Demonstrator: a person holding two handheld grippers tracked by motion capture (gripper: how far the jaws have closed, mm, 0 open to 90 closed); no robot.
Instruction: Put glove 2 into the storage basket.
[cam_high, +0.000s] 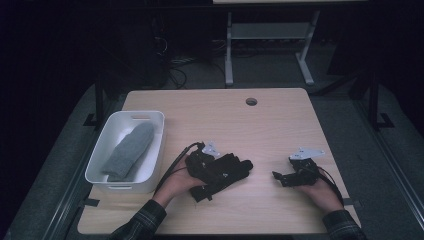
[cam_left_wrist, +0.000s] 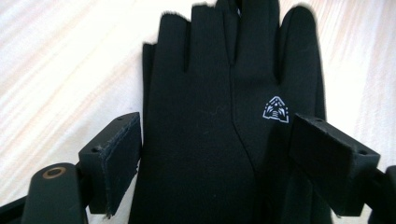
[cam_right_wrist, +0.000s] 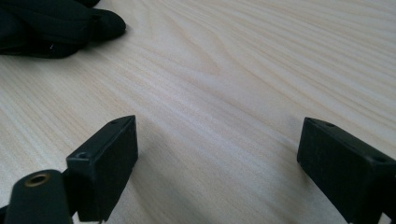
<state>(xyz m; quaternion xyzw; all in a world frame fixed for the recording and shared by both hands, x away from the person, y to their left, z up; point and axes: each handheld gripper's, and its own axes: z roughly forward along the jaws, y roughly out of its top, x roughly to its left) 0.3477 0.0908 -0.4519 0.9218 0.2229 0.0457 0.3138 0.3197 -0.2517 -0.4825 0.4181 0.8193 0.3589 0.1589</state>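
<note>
table (cam_high: 280, 120): light wood, takes up the middle of the high view; a round hole near its upper edge.
bin (cam_high: 100, 150): white, at the left of the high view, on the table's left edge; it holds one grey mitten (cam_high: 129, 150) lying lengthwise, its far end toward the upper rim.
black glove (cam_high: 231, 167): lower centre of the high view, flat on the table; in the left gripper view its fingers run off the top edge, a small white logo (cam_left_wrist: 276, 109) on the back.
left gripper (cam_high: 215, 172): over the glove's cuff end; jaws spread wide, the glove between them, pads not pressing it.
right gripper (cam_high: 287, 177): lower right of the high view; jaws spread over bare wood, nothing between them.
hard to make out: the left gripper and glove merge into one dark mass from above; the room behind is dark.
</note>
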